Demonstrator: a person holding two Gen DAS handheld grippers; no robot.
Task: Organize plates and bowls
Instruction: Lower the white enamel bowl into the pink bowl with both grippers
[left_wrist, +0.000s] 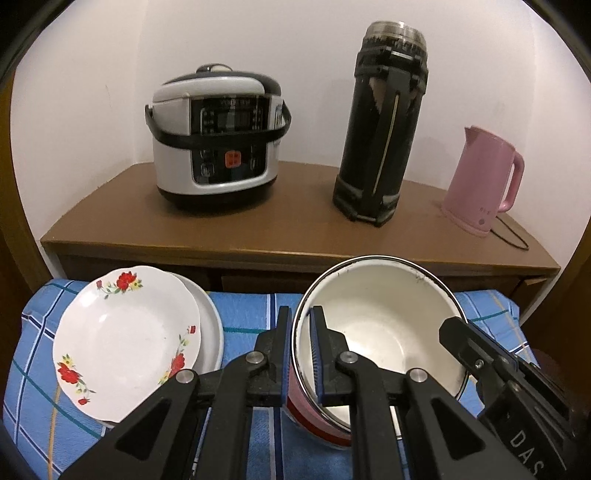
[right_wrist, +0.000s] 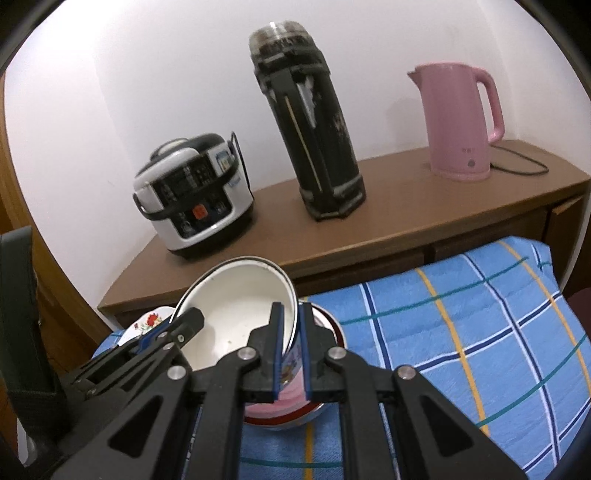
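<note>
A white enamel bowl (left_wrist: 384, 325) with a pink outside and dark rim is held over the blue checked cloth (left_wrist: 240, 314). My left gripper (left_wrist: 299, 347) is shut on its left rim. My right gripper (right_wrist: 290, 347) is shut on its right rim; it also shows in the left wrist view (left_wrist: 476, 350). Under the bowl sits another bowl with a red rim (right_wrist: 332, 328), partly hidden. A white plate with red flowers (left_wrist: 125, 339) lies on a plain white plate (left_wrist: 212, 332) at the left.
A brown wooden cabinet (left_wrist: 295, 229) stands behind the cloth, carrying a white and black rice cooker (left_wrist: 218, 140), a tall black thermos (left_wrist: 380, 125) and a pink electric kettle (left_wrist: 480, 181) with its cord. The wall is right behind them.
</note>
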